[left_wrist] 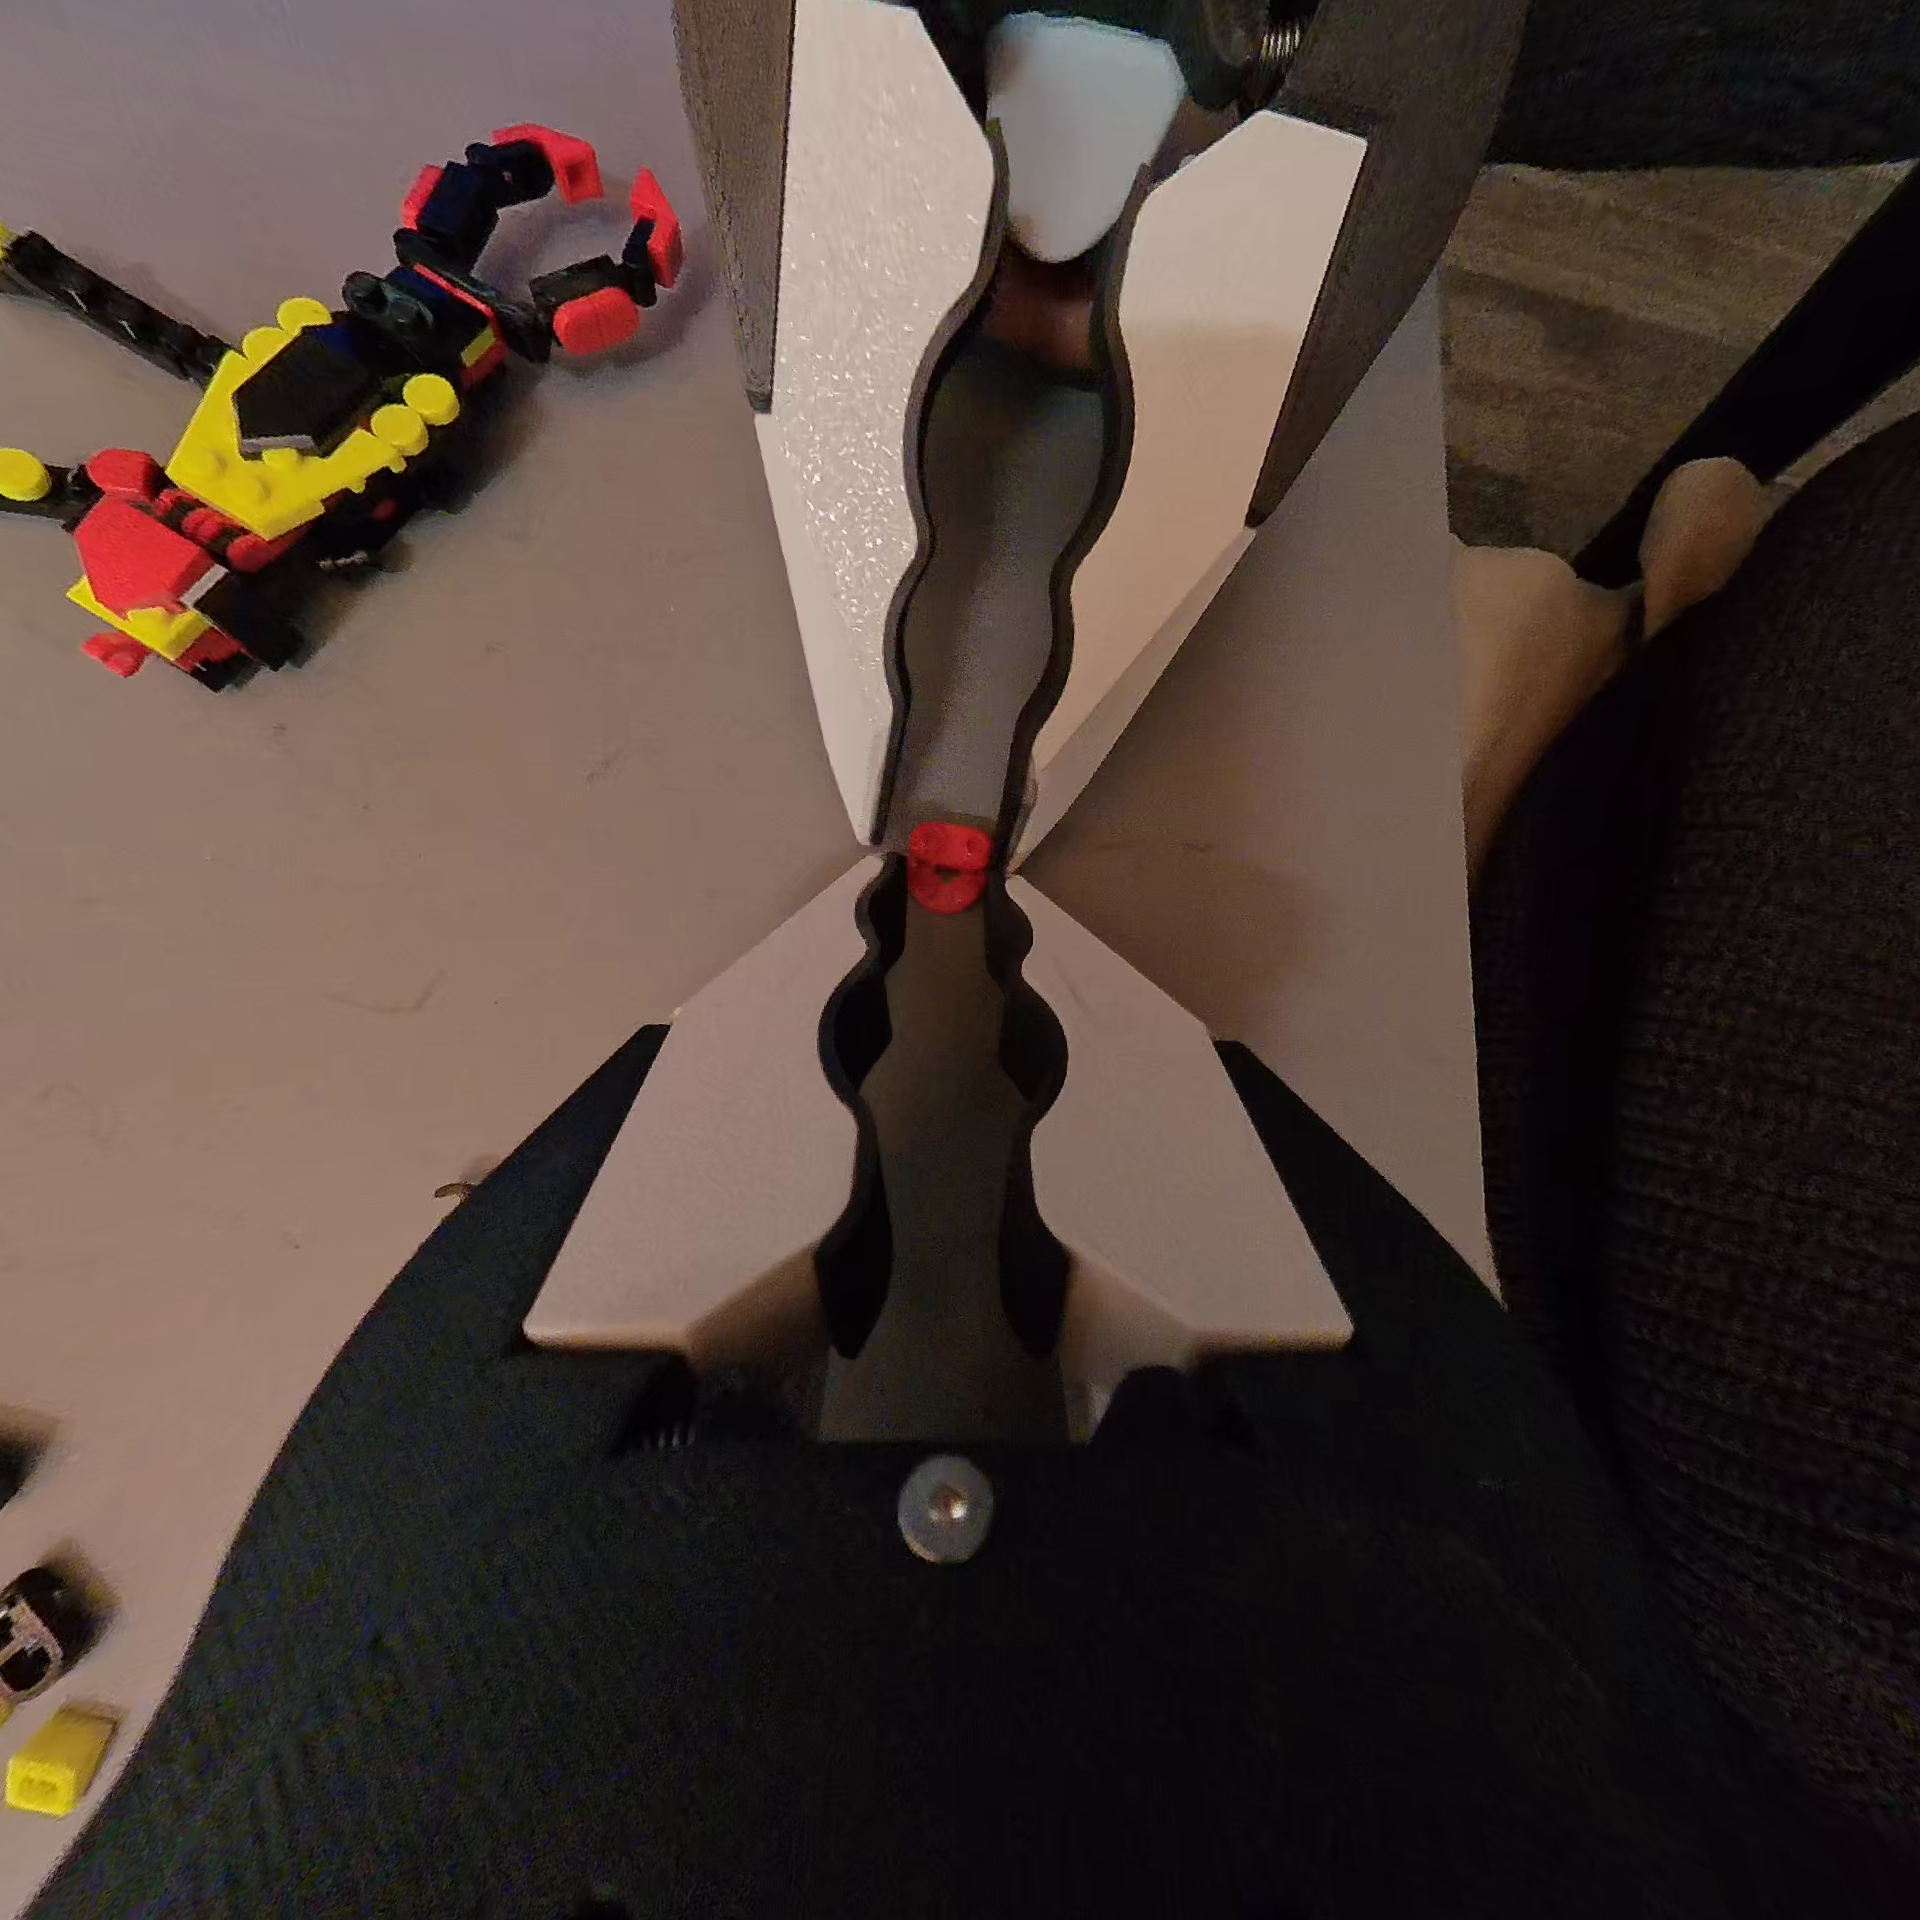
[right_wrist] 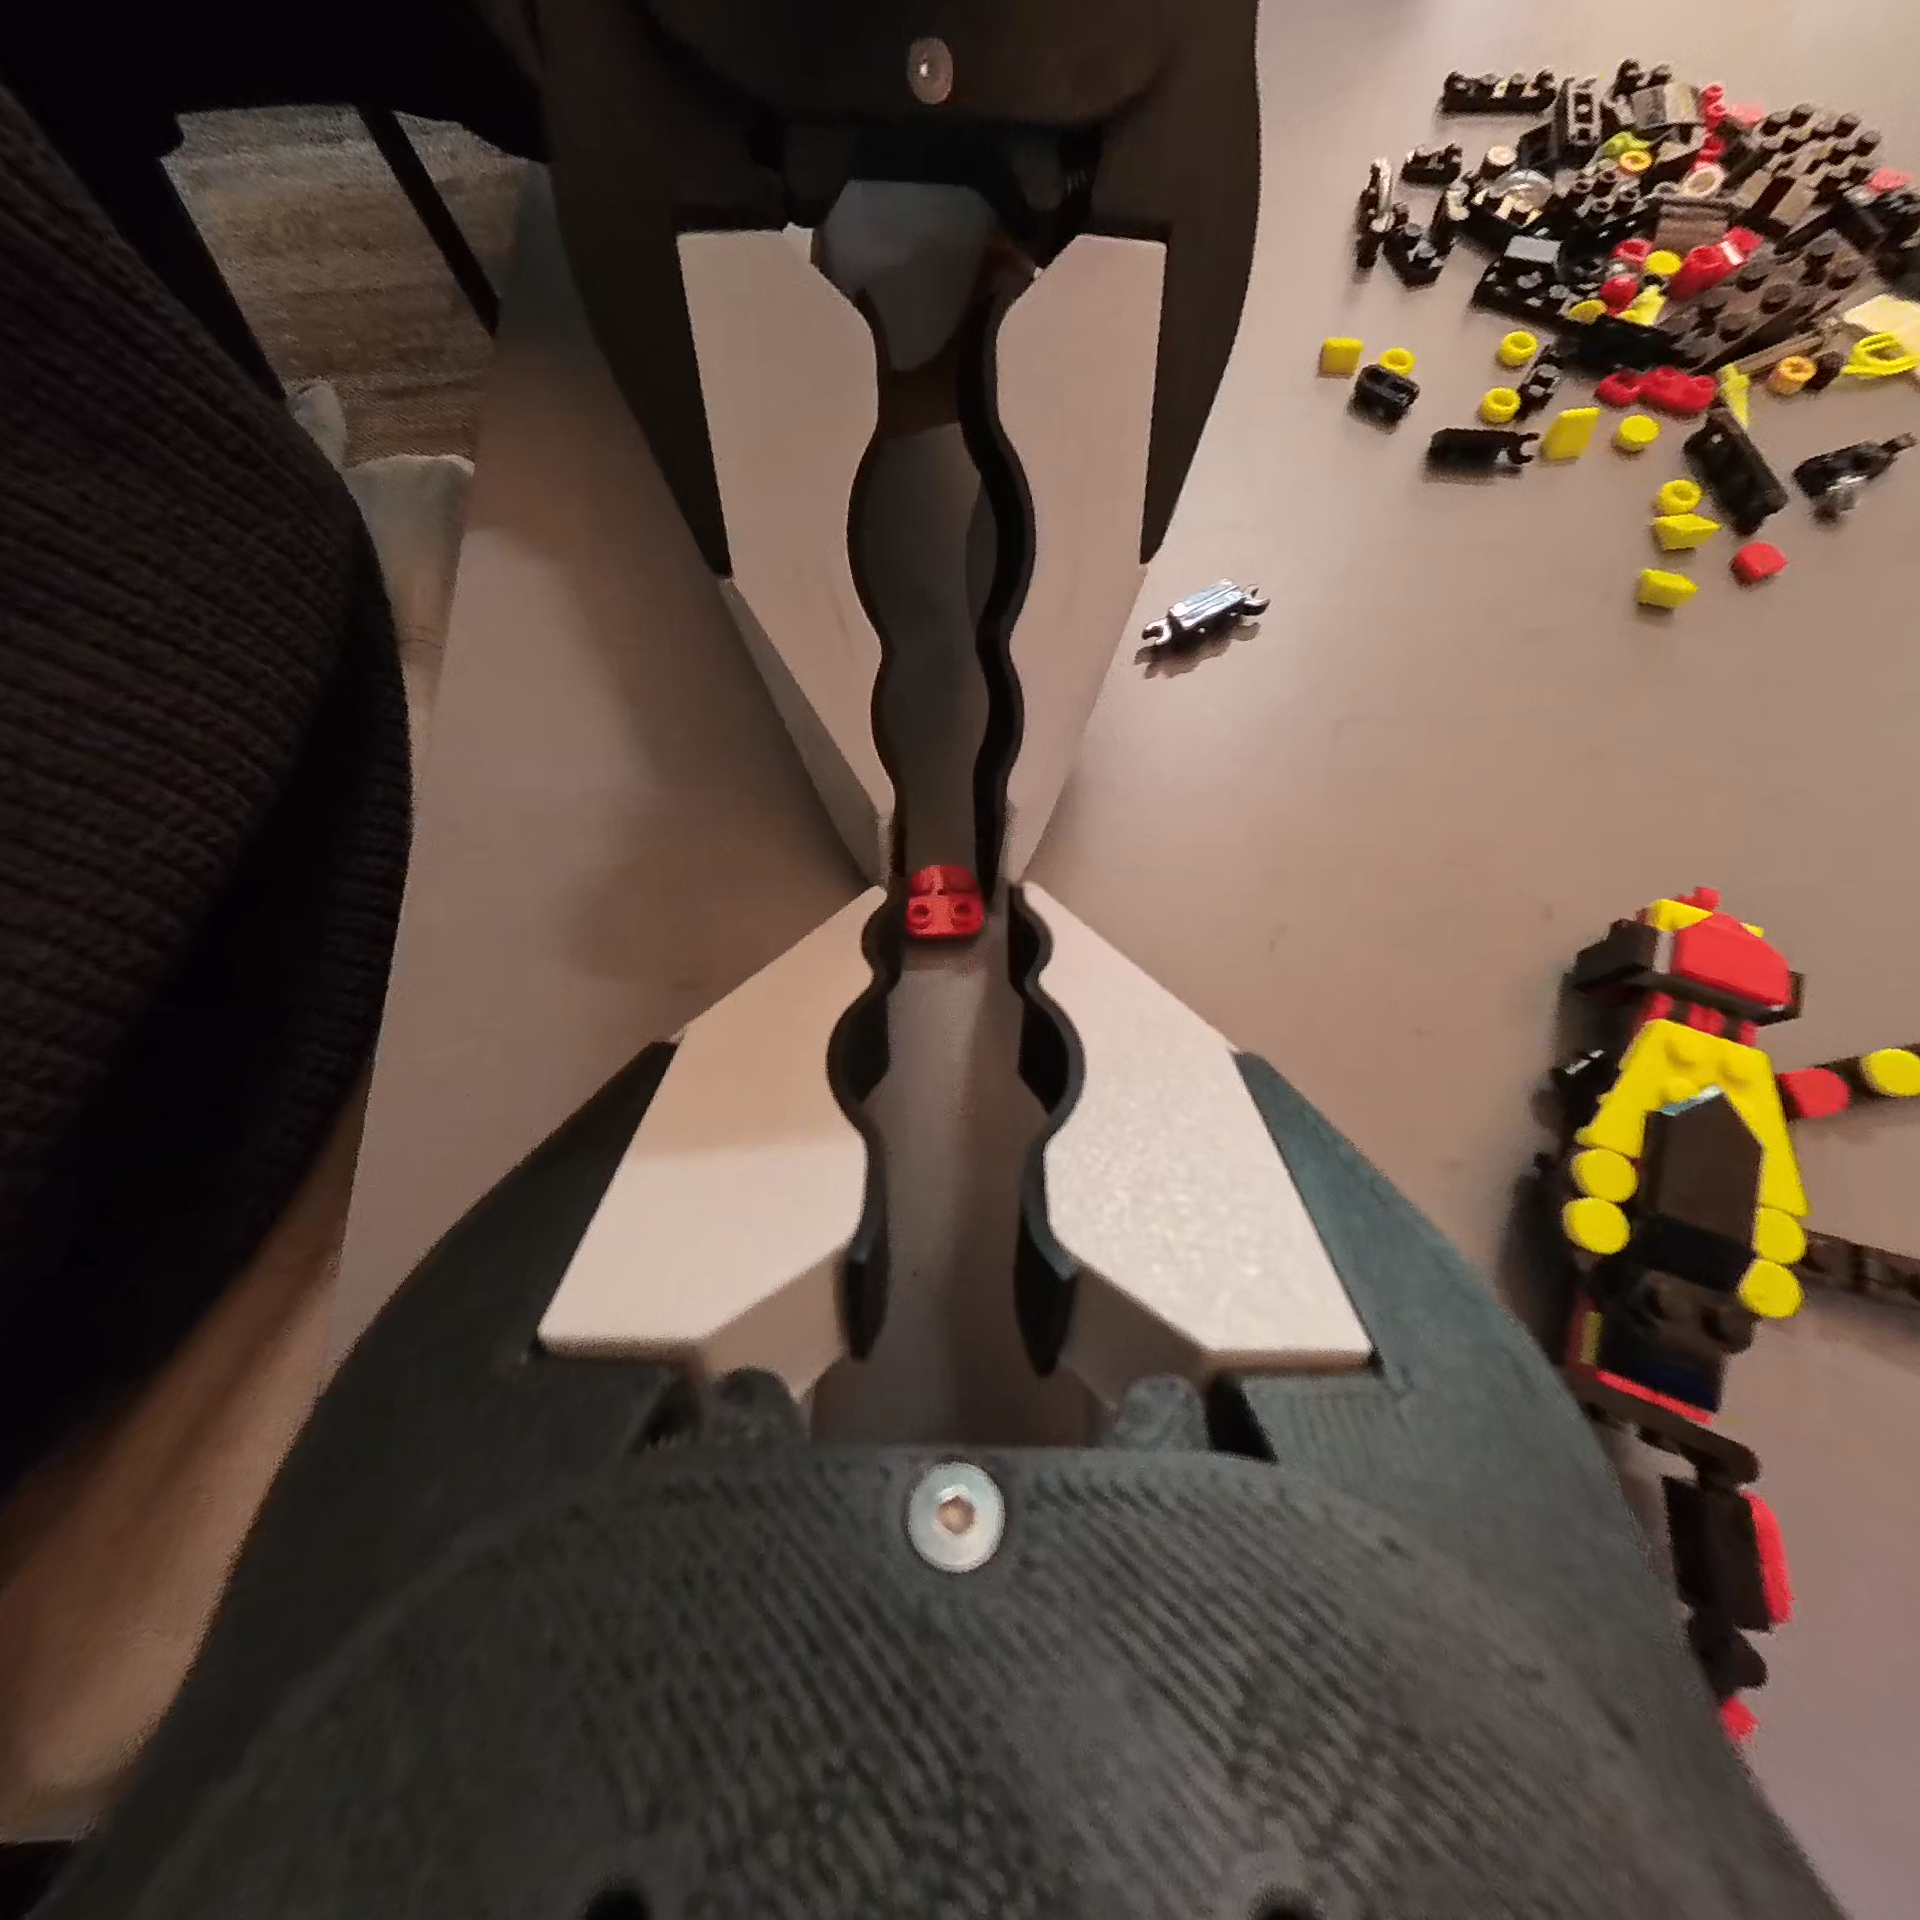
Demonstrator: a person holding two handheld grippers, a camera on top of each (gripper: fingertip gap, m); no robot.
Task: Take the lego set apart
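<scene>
Red, a small brick (left_wrist: 948, 868) is being pinched tip to tip between the left hand-held gripper (left_wrist: 940, 883) and the right hand-held gripper (right_wrist: 940, 940), both nearly closed. It should be pulled apart straight, without twisting. Loose pieces (right_wrist: 1652, 260) are being shown only beyond the right one; the model (left_wrist: 281, 436) lies beside both.
</scene>
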